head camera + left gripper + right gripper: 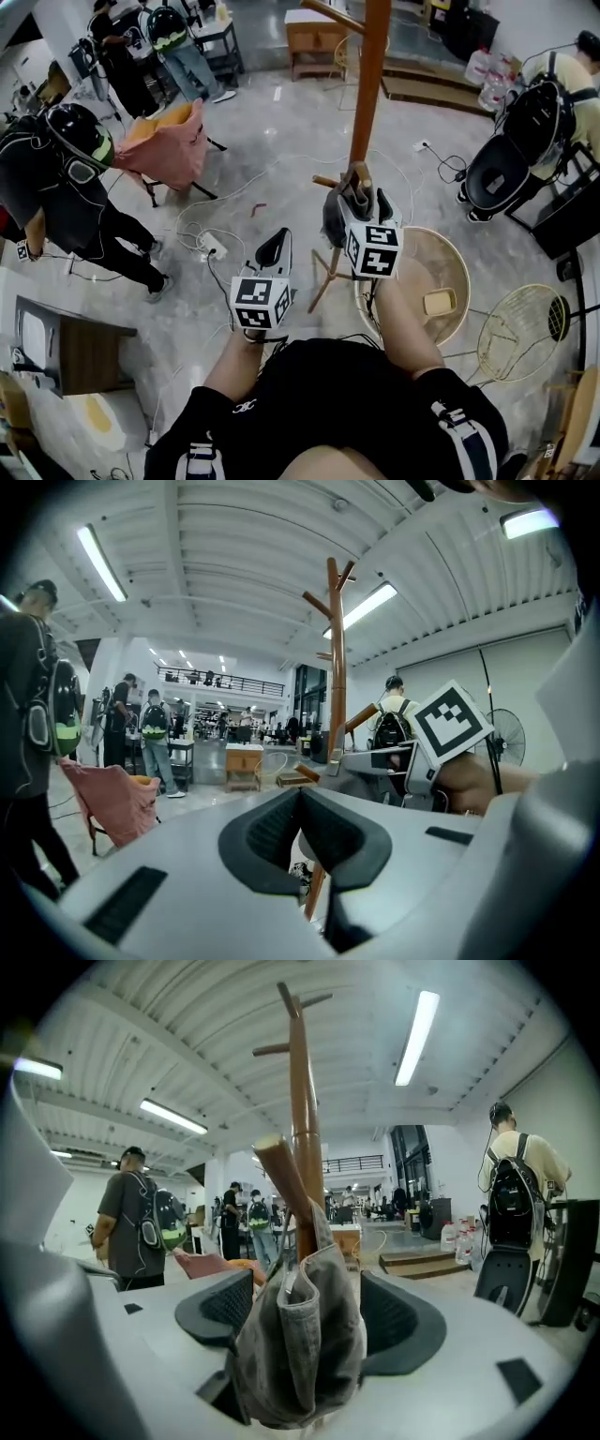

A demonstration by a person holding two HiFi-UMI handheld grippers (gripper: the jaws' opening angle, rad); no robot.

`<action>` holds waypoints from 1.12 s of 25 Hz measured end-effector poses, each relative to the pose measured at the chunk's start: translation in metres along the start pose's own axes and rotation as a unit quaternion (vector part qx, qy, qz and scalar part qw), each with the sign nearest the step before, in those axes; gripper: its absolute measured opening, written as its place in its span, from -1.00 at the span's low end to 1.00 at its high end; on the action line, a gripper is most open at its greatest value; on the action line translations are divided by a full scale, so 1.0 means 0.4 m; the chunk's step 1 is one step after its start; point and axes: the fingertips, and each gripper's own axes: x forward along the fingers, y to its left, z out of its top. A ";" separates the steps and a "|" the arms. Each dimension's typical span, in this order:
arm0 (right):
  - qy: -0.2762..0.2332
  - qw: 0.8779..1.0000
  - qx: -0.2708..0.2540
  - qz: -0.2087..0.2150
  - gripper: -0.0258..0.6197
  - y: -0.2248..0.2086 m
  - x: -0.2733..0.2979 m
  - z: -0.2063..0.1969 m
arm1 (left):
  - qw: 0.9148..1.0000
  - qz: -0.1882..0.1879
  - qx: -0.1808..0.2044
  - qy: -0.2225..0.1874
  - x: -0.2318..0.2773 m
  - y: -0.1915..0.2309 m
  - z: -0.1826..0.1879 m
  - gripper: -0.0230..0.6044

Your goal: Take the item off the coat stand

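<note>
A tall wooden coat stand rises in front of me. A grey fabric bag hangs from one of its low slanted pegs. My right gripper is open, its two jaws standing either side of the bag with small gaps showing. My left gripper hangs lower and to the left of the stand, shut and holding nothing.
A round wicker basket and a wire chair stand to the right of the stand's foot. A pink fabric chair and several people are at the left. A power strip with cables lies on the floor.
</note>
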 end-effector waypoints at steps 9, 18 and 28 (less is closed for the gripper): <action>0.047 0.999 -0.016 0.004 -0.42 0.013 0.065 -0.011 | 0.999 0.035 -0.008 0.005 -0.032 0.055 -0.012 -0.88; -0.005 0.999 -0.038 0.021 -0.71 0.046 -0.013 0.040 | 1.000 0.027 -0.007 0.007 -0.038 0.041 -0.017 -0.88; -0.044 0.997 -0.051 0.022 -0.72 0.042 -0.154 0.074 | 1.000 -0.026 0.000 0.011 -0.009 -0.032 -0.015 -0.88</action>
